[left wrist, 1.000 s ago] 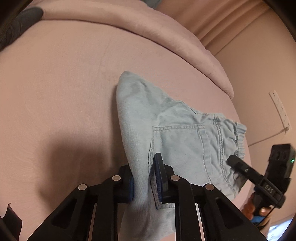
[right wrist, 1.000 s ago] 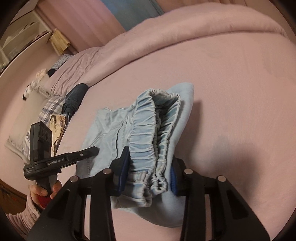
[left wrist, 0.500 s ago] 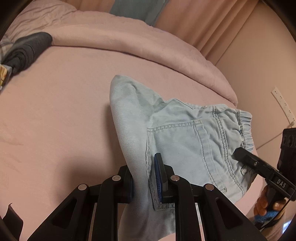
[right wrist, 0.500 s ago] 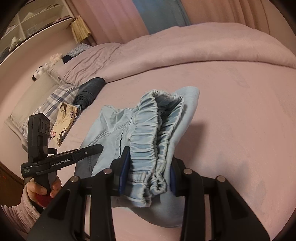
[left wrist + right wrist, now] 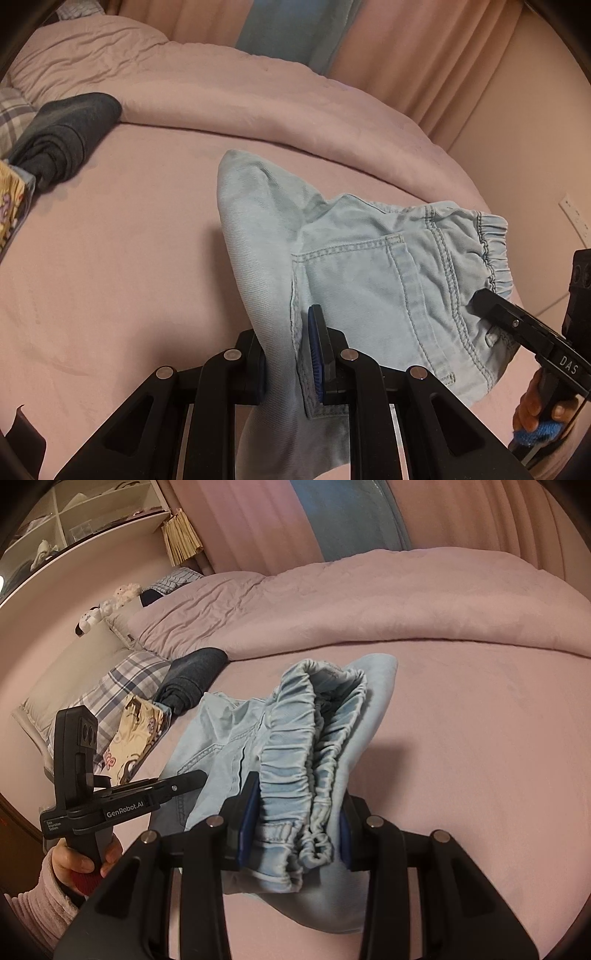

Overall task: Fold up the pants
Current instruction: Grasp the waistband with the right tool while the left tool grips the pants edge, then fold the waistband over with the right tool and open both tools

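Nearest the left wrist camera, the left hand-held gripper (image 5: 286,360) pinches a fold of the light blue pants (image 5: 369,273) beside the back pocket, while the right hand-held gripper (image 5: 293,830) is clamped on the bunched elastic waistband (image 5: 295,760). The pants hang between the two, folded over and lifted just above the pink bed (image 5: 110,277); farther off lie a dark rolled garment (image 5: 62,136), a plaid pillow (image 5: 107,686) and a heaped pink duvet (image 5: 369,602) before the curtains (image 5: 240,520)
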A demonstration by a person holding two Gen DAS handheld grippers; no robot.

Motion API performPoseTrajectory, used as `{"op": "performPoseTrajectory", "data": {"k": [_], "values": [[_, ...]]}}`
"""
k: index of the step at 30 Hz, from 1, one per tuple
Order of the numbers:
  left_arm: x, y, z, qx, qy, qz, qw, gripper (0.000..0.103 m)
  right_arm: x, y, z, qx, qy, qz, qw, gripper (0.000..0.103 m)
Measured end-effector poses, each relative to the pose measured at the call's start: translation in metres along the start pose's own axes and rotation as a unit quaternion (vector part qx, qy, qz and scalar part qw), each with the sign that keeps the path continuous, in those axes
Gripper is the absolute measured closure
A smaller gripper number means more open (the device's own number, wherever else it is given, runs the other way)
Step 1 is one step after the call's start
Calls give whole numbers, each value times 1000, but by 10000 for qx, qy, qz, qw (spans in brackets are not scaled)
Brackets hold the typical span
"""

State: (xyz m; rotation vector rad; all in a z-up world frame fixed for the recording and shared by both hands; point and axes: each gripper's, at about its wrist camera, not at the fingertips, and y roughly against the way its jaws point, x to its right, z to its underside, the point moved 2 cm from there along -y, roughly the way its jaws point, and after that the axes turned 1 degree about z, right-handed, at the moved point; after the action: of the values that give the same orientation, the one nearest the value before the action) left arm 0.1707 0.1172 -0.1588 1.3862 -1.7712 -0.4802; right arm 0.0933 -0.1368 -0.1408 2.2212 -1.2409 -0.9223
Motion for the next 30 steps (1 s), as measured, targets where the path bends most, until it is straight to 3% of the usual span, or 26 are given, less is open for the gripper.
{"op": "performPoseTrajectory", "data": {"k": [14,22,30], "values": [[-22,-51,-43,-154,-56,-200,9997,87,14,-68,-42,16,-117,119,9999,66],[-22,-91,-44,-366,-144,-288,9988,87,38,-97,-37,-166,-402,343,9985,66],[-27,-98,-44,-386,-235,-344,9984,87,65,-122,-18,-550,-851,408,9940,65]]}}
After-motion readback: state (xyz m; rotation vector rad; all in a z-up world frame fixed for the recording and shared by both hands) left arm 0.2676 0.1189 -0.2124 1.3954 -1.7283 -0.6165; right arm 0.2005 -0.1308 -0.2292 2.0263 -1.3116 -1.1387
